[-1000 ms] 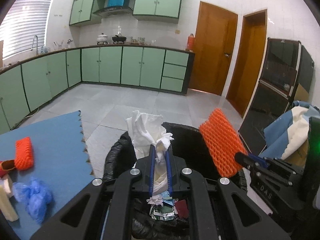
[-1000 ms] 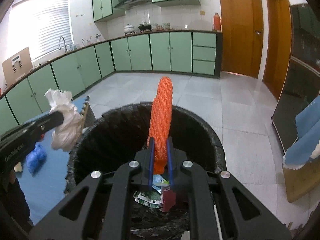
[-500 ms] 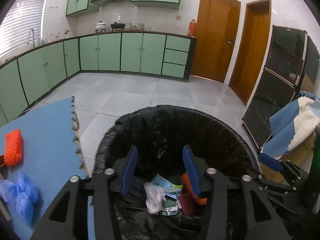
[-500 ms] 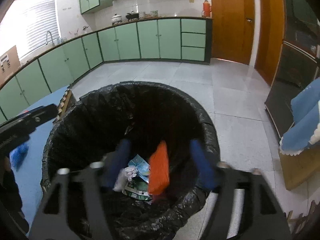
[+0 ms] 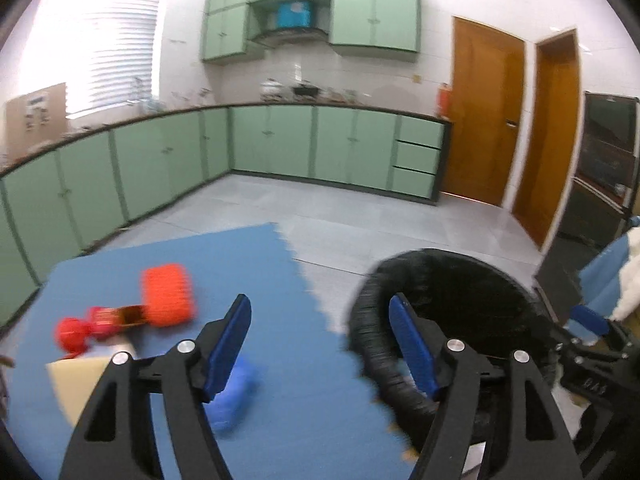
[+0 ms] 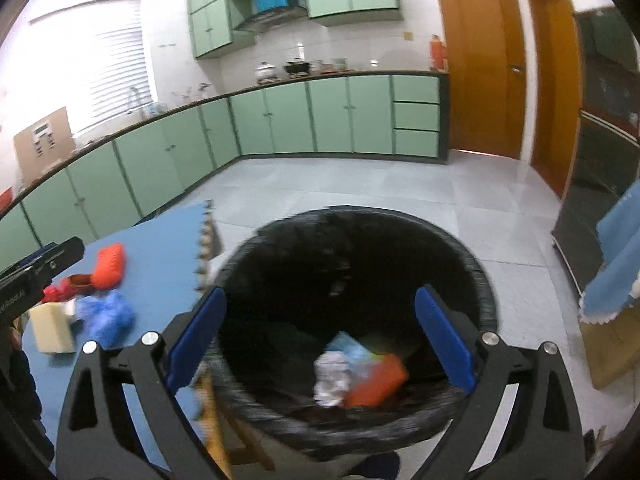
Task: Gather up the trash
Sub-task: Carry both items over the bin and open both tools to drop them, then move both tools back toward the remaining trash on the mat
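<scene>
Both the left claw and the right claw are empty, their jaws opening. On the blue foam mat, beside the black-lined bin, lies a crumpled blue plastic bag: judged light, soft and slippery, best pinched at a bunched fold.

Kitchen glowing under daylight from a blinded window

Pale green base cabinets are wrapping two white-tiled walls, matching wall cupboards hanging above; light is streaming through the slatted window blind, two brown wooden doors are standing shut, and the grey tiled floor is gleaming.
</scene>
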`<control>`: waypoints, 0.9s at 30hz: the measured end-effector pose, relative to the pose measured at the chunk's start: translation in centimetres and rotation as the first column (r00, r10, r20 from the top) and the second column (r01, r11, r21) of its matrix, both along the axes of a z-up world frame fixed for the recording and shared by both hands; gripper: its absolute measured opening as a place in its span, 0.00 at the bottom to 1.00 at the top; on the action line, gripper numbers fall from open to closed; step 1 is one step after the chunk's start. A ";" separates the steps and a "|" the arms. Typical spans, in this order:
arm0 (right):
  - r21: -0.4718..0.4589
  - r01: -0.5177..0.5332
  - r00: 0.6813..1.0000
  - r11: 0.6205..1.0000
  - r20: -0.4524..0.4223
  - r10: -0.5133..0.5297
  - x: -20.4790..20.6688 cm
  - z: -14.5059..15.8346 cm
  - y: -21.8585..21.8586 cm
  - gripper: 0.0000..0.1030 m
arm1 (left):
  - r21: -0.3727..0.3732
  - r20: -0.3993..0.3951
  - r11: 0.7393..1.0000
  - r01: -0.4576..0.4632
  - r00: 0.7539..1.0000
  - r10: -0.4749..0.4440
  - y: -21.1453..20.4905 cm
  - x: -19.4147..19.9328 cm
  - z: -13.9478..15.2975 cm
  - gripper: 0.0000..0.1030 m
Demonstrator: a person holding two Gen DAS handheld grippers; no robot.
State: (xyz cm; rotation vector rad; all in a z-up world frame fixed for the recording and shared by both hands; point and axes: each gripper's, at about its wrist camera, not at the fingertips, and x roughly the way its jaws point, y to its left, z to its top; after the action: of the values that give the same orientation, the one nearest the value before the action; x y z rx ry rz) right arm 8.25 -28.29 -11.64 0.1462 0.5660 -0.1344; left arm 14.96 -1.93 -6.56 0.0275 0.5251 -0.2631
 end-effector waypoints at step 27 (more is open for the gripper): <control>-0.025 -0.311 0.948 0.950 -0.081 0.308 4.4 -3.7 20.5 0.84 | 0.078 -0.041 0.937 -0.340 0.938 0.344 18.0 -3.9 -5.6 0.68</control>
State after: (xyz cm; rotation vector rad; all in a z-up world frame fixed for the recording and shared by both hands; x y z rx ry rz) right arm 12.63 -7.77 -15.31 0.0138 0.6548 0.1559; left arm 11.07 16.10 -12.13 -0.0033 0.5830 0.0964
